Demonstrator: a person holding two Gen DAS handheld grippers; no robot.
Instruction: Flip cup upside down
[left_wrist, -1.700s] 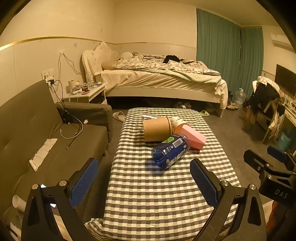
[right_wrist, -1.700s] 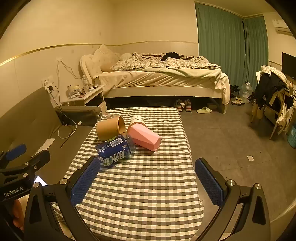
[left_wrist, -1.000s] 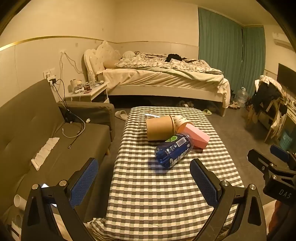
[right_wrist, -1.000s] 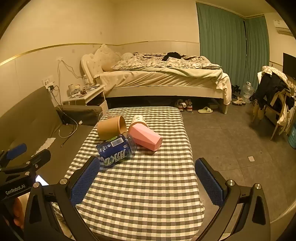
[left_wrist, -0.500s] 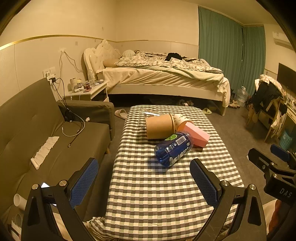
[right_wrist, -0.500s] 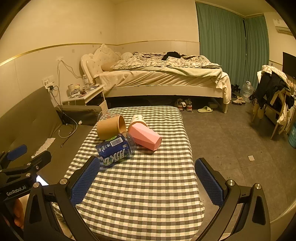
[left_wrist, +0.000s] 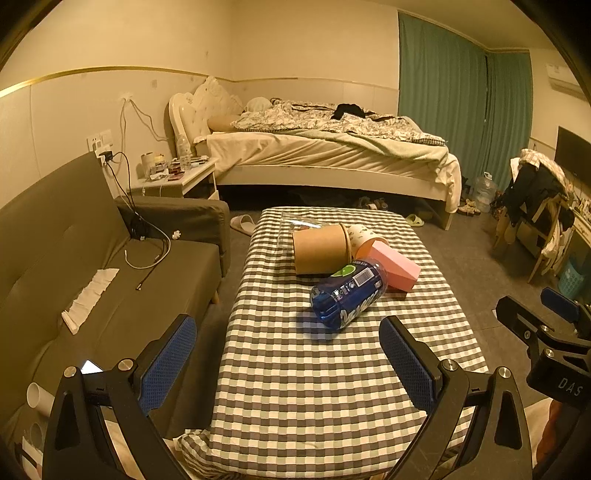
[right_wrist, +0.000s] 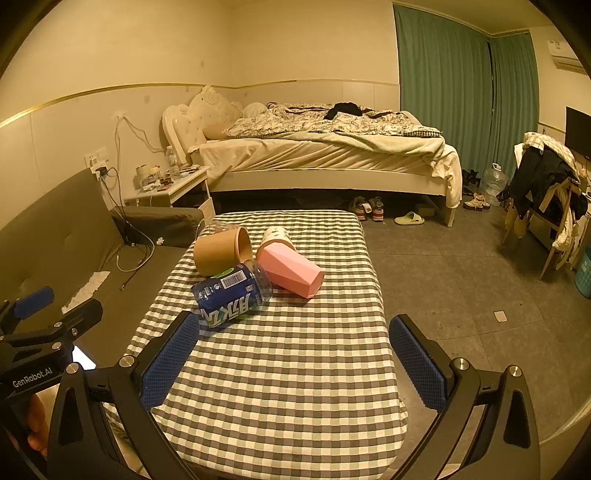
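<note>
Several cups lie on their sides in a cluster on the checkered table (left_wrist: 332, 387) (right_wrist: 295, 369): a brown paper cup (left_wrist: 320, 249) (right_wrist: 221, 252), a pink faceted cup (left_wrist: 395, 264) (right_wrist: 291, 271), a blue labelled clear cup (left_wrist: 349, 293) (right_wrist: 231, 291), a white patterned cup (left_wrist: 360, 234) (right_wrist: 277, 234) and a clear cup (left_wrist: 295, 223) behind. My left gripper (left_wrist: 288, 360) is open and empty, above the table's near end, well short of the cups. My right gripper (right_wrist: 295, 360) is open and empty, also short of them.
A grey sofa (left_wrist: 74, 266) runs along the table's left side with cables and a tissue on it. A bed (left_wrist: 332, 155) stands beyond the table, a nightstand (left_wrist: 173, 177) to its left. A chair with clothes (right_wrist: 546, 192) stands at the right. Open floor (right_wrist: 461, 277) lies right of the table.
The left wrist view has shifted slightly; the cups now sit a little farther right and nearer in it. The right gripper has barely moved. Both grippers stay open.
</note>
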